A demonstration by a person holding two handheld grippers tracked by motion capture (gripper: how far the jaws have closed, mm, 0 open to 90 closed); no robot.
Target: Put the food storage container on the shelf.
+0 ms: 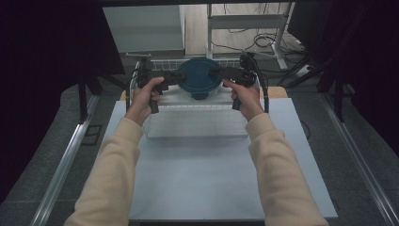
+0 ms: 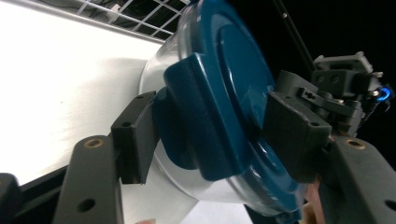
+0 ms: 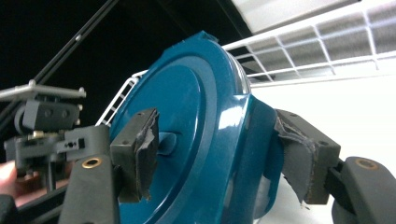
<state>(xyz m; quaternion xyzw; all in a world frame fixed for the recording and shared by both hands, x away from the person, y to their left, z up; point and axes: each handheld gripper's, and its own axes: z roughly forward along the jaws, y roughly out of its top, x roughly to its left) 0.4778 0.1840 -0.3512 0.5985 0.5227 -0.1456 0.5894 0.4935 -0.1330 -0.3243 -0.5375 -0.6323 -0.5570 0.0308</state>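
At the upper centre of the frame, the lidded tub (image 1: pixel 200 77) was pinched at opposite latches by the left tongs (image 1: pixel 181 75) and right tongs (image 1: pixel 217 71) above the rack (image 1: pixel 197 123), its latches judged not yet undone.

A pale blue table (image 1: pixel 211 179) fills the middle of the high view. On its far part stands a white wire basket (image 1: pixel 155 63), and a clear shallow tray (image 1: pixel 197 125) lies on the table just in front of it. Behind the table there is a grey metal frame (image 1: pixel 244 21) on a light floor, with black cables (image 1: pixel 263 40) lying around its foot. Dark curtains (image 1: pixel 47 56) hang at both sides. A metal rail (image 1: pixel 61 169) runs along the grey floor at the left.
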